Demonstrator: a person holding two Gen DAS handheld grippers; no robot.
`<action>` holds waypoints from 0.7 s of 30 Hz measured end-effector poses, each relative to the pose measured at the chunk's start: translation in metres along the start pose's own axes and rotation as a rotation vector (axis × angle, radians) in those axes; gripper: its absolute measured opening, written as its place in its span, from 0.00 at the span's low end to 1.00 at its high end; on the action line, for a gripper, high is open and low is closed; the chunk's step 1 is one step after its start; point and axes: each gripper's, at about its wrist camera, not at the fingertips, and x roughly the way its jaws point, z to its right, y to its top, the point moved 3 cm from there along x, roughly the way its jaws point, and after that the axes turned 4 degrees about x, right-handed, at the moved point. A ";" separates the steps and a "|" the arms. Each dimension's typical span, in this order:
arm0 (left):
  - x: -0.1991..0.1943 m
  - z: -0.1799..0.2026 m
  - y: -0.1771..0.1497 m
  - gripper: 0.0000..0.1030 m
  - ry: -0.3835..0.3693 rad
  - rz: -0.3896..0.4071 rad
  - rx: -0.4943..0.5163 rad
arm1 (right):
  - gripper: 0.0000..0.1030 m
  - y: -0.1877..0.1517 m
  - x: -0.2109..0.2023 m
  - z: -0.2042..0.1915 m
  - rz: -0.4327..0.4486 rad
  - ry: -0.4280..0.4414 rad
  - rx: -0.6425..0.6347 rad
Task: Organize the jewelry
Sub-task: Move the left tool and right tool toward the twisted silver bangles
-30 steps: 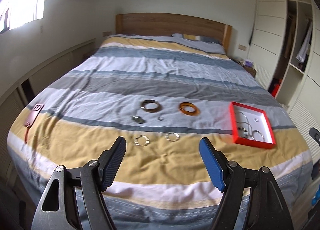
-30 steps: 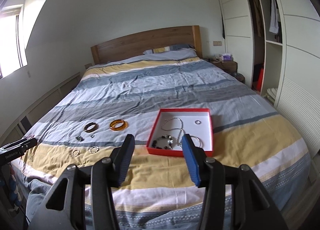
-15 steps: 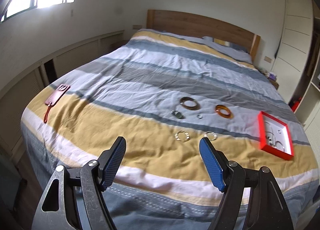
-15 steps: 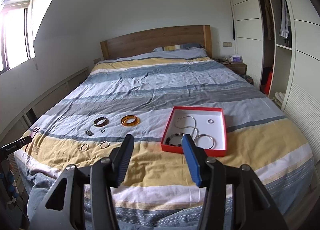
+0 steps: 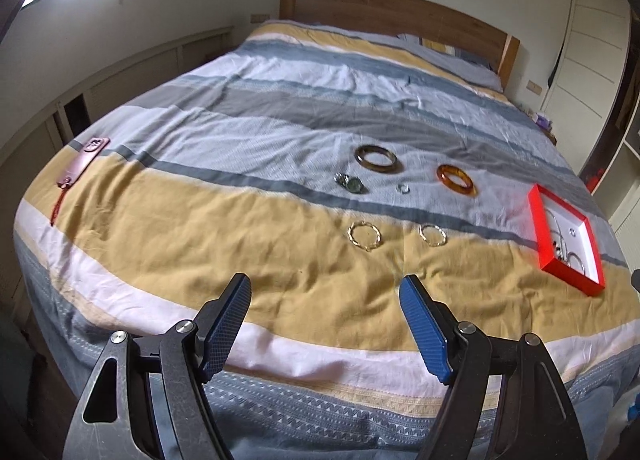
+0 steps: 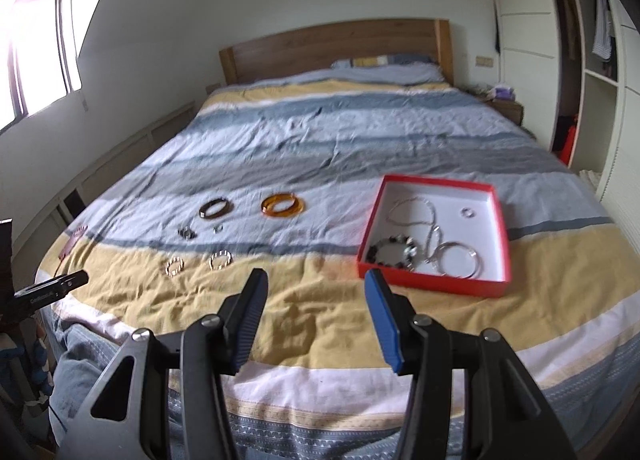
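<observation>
Both grippers nearer the bed (image 5: 168, 244); left gripper (image 5: 325, 302) jaws wide, right gripper (image 6: 316, 294) narrower, both empty. Gold hoop (image 5: 364, 236): on yellow stripe, light, thin, likely slippery; pinch across rim.

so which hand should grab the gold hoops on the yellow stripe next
Probably left. The left gripper, open and empty, faces the two gold hoops; the right gripper sits nearer the red box.

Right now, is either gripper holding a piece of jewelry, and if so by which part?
Nothing is held. The left gripper and right gripper are both open and empty above the bed; the bangles lie untouched.
</observation>
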 end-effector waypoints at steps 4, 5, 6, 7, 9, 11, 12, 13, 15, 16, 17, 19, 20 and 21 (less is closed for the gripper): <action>0.038 0.005 0.000 0.74 -0.008 -0.061 0.018 | 0.47 -0.006 0.036 -0.006 -0.070 0.018 -0.017; 0.047 0.006 -0.001 0.74 -0.011 -0.074 0.022 | 0.47 -0.007 0.046 -0.008 -0.088 0.024 -0.024; 0.055 0.007 0.000 0.74 -0.014 -0.086 0.026 | 0.47 -0.009 0.057 -0.011 -0.107 0.031 -0.032; 0.067 0.009 0.000 0.74 -0.021 -0.102 0.031 | 0.47 -0.010 0.067 -0.014 -0.125 0.038 -0.041; 0.083 0.011 0.001 0.74 -0.034 -0.123 0.037 | 0.47 -0.013 0.089 -0.022 -0.163 0.057 -0.061; 0.101 0.015 0.003 0.74 -0.055 -0.142 0.044 | 0.47 -0.016 0.110 -0.031 -0.198 0.078 -0.082; 0.108 0.017 0.004 0.74 -0.066 -0.148 0.047 | 0.47 -0.017 0.122 -0.037 -0.217 0.092 -0.095; 0.113 0.019 0.005 0.74 -0.074 -0.152 0.051 | 0.47 -0.018 0.132 -0.042 -0.232 0.105 -0.106; 0.124 0.023 0.009 0.74 -0.086 -0.158 0.060 | 0.47 -0.021 0.153 -0.055 -0.263 0.135 -0.130; 0.131 0.025 0.010 0.74 -0.089 -0.162 0.067 | 0.47 -0.021 0.161 -0.061 -0.276 0.151 -0.141; 0.137 0.026 0.012 0.75 -0.090 -0.168 0.075 | 0.47 -0.022 0.172 -0.069 -0.291 0.173 -0.158; 0.151 0.028 0.015 0.75 -0.088 -0.181 0.086 | 0.47 -0.024 0.187 -0.080 -0.310 0.199 -0.185; 0.156 0.028 0.016 0.75 -0.085 -0.183 0.090 | 0.47 -0.025 0.195 -0.086 -0.321 0.212 -0.201; 0.162 0.028 0.017 0.75 -0.078 -0.184 0.098 | 0.47 -0.027 0.204 -0.094 -0.332 0.224 -0.215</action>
